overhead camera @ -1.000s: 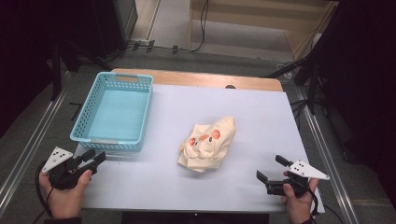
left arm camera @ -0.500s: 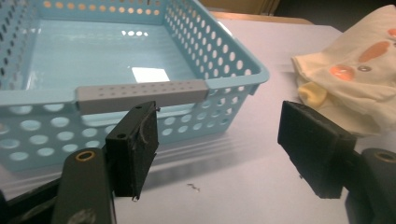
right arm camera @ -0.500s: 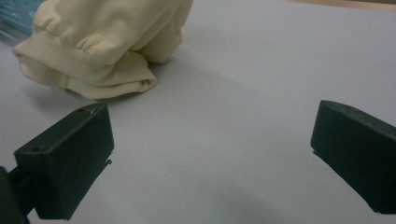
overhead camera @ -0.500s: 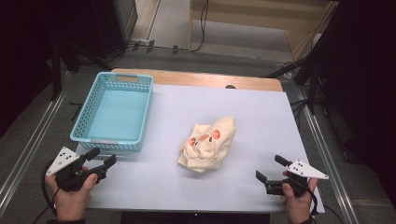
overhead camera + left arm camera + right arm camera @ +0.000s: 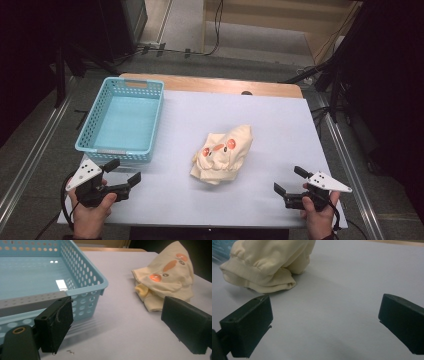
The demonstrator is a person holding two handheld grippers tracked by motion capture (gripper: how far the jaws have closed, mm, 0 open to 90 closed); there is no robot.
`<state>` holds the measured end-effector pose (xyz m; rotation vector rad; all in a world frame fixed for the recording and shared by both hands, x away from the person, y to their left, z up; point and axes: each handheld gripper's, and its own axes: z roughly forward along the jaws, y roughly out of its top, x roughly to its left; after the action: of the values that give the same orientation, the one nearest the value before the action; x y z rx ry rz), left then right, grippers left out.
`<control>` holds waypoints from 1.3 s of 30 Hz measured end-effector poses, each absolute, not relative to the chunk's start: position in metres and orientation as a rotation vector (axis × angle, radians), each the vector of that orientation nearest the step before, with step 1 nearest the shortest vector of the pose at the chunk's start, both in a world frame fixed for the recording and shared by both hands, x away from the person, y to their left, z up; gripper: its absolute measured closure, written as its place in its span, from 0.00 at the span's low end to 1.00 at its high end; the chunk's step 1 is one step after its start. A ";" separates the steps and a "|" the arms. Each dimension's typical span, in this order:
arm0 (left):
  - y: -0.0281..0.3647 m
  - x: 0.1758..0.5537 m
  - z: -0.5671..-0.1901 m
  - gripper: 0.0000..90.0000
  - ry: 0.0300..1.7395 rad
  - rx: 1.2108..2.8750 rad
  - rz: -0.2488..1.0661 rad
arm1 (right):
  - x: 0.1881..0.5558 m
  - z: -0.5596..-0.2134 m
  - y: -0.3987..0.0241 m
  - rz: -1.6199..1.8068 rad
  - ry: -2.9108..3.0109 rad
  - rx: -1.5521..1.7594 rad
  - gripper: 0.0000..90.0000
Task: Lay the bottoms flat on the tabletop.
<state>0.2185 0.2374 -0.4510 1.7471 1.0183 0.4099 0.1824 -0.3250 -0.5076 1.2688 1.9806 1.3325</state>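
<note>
A crumpled cream garment (image 5: 222,155) with orange marks lies mid-table. My left gripper (image 5: 124,171) is held at the table's front left, just before the near corner of the light-blue basket (image 5: 112,150). Its jaws have just been opening and stand open with nothing between them. In the left gripper view the left gripper (image 5: 120,325) points between the basket (image 5: 85,288) and the garment (image 5: 167,275). My right gripper (image 5: 288,180) rests open at the front right, aimed at the garment. In the right gripper view the right gripper (image 5: 324,322) is clear of the ribbed cuff (image 5: 259,282).
The basket holds nothing. A white sheet (image 5: 280,125) covers the table, with a bare wooden strip (image 5: 215,85) along the far edge. Dark floor, cables and stands surround the table.
My left gripper has moved a little to the right along the front edge, and its jaws have spread wider. The right gripper and the garment have not moved.
</note>
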 end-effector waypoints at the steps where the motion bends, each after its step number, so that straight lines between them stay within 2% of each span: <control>1: 0.236 0.218 -0.451 0.07 1.015 1.748 0.410 | 0.183 -0.507 -0.325 1.332 1.981 1.264 0.00; 4: 0.228 0.220 -0.450 0.00 0.993 1.772 0.395 | 0.183 -0.507 -0.324 1.332 1.983 1.260 0.00; 39: 0.141 0.241 -0.453 0.00 0.828 1.898 0.302 | 0.195 -0.483 -0.291 1.426 2.044 1.161 0.00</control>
<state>0.2414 0.1415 -0.4526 1.8981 0.8278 0.3022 0.1949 -0.2912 -0.4828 1.1611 2.0437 1.4256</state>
